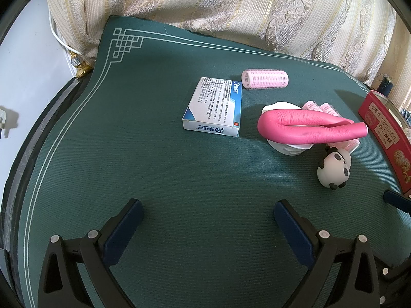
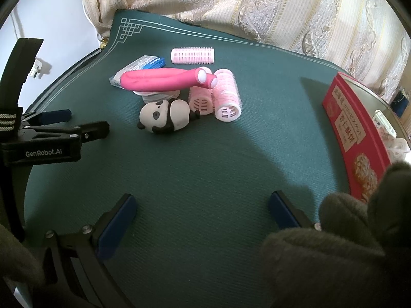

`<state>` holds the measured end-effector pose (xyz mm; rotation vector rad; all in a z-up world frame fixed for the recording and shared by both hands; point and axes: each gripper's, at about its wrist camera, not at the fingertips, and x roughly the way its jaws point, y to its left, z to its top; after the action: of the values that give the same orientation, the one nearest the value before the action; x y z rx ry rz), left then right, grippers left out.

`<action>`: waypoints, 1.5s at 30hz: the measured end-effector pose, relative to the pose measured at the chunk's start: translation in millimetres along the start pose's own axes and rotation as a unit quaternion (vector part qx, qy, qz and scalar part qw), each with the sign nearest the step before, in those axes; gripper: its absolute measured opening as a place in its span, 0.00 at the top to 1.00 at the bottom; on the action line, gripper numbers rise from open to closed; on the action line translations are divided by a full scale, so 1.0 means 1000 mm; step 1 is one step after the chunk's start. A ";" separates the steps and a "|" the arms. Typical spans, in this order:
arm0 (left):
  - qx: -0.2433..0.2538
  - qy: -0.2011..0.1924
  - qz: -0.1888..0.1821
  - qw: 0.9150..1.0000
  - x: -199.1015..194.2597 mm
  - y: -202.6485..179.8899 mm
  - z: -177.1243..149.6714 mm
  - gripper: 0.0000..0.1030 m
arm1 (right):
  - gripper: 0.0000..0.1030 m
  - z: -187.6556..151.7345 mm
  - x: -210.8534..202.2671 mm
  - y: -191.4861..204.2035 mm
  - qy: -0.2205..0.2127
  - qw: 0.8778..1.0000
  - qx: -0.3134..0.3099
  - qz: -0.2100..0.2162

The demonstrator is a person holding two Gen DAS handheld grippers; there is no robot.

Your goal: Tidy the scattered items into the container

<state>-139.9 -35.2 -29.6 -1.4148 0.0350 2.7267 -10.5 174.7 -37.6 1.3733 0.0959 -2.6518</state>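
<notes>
Sorting is barely under way, I judge: most items lie loose on the green mat [image 1: 154, 174], and both tools hover empty. The left gripper [image 1: 208, 215] is spread wide with nothing between its pads; the right gripper [image 2: 203, 208] is likewise wide apart and bare.

The red tin [image 2: 357, 133] stands at the mat's right side, top open; something pale lies inside, though the view there is too poor to name it. The clutter sits mid-mat: a panda [image 2: 164, 116] on its side, touching two rollers [image 2: 218, 97]; a bent pink foam rod [image 2: 164, 79] resting across a white dish [image 2: 156, 95]; a blue box [image 1: 213, 106] just left of them; and a lone roller [image 1: 265, 79] behind.

The panda is nearest the right gripper, so a forward reach and a close across its body seems next, then a carry right over the tin's wall.

Bare mat lies between grippers and pile. A curtain [image 1: 231, 12] crowds the far edge.
</notes>
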 end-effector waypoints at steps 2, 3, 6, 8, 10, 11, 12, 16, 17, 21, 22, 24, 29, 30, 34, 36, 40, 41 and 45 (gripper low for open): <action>0.000 0.000 0.000 1.000 0.000 0.000 0.000 0.00 | 0.00 0.000 -0.001 0.002 -0.001 1.000 -0.006 -0.003; 0.000 0.000 0.000 1.000 0.000 0.000 0.000 0.00 | 0.00 0.000 -0.001 0.002 0.000 1.000 -0.007 -0.009; 0.000 0.000 0.000 1.000 0.000 0.000 0.000 0.00 | 0.00 0.000 0.000 -0.003 0.000 1.000 -0.002 -0.002; 0.000 0.000 0.000 1.000 0.000 0.000 0.000 0.00 | 0.00 0.000 0.000 -0.003 -0.001 1.000 -0.001 -0.001; 0.000 0.000 0.000 1.000 0.000 0.000 0.000 0.00 | 0.00 0.000 -0.001 -0.001 -0.002 1.000 -0.003 0.000; 0.000 0.000 0.000 1.000 0.000 0.000 0.000 0.00 | 0.00 0.000 -0.001 0.000 -0.002 1.000 -0.005 -0.002; 0.000 0.000 0.000 1.000 0.000 0.000 0.000 0.00 | 0.00 0.000 -0.001 0.001 -0.002 1.000 -0.006 -0.004; 0.000 0.000 0.000 1.000 0.000 0.000 0.000 0.00 | 0.00 0.000 0.000 -0.003 -0.001 1.000 0.002 0.001; 0.000 0.000 0.000 1.000 0.000 0.000 0.000 0.00 | 0.00 0.001 0.000 -0.002 -0.001 1.000 0.002 0.000; 0.000 0.000 0.000 1.000 0.000 0.000 0.000 0.00 | 0.00 0.000 0.000 0.000 0.000 1.000 -0.005 -0.006; 0.000 0.000 0.000 1.000 0.000 0.000 0.000 0.00 | 0.00 0.000 0.000 0.000 0.001 1.000 -0.006 -0.007; 0.001 0.000 0.000 1.000 0.000 0.001 0.000 0.00 | 0.00 0.000 0.000 -0.001 0.001 1.000 -0.004 -0.005; 0.001 0.000 -0.001 1.000 0.000 0.001 0.000 0.00 | 0.00 0.001 -0.001 -0.002 0.002 1.000 -0.004 -0.004; 0.001 0.000 -0.001 1.000 0.000 0.001 0.000 0.00 | 0.00 0.000 -0.001 -0.003 0.002 1.000 -0.003 -0.003; 0.001 0.000 -0.001 1.000 0.000 0.001 0.000 0.00 | 0.01 -0.001 -0.002 0.003 0.000 1.000 -0.019 -0.009; 0.001 0.000 0.000 1.000 0.000 0.001 0.000 0.00 | 0.01 -0.001 -0.001 0.002 0.000 1.000 -0.011 -0.006; 0.001 0.000 -0.001 1.000 0.000 0.001 0.000 0.00 | 0.01 -0.001 0.000 0.002 0.001 1.000 -0.009 -0.003; 0.001 0.000 -0.001 1.000 0.000 0.000 0.000 0.00 | 0.01 -0.001 0.000 0.001 0.001 1.000 -0.009 -0.003; 0.001 0.000 -0.001 1.000 0.000 0.000 0.000 0.00 | 0.01 -0.001 0.000 0.003 0.001 1.000 -0.013 -0.006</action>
<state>-139.7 -35.1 -29.6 -1.4144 0.0371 2.7246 -9.4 171.7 -38.3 1.3722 0.1396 -2.6494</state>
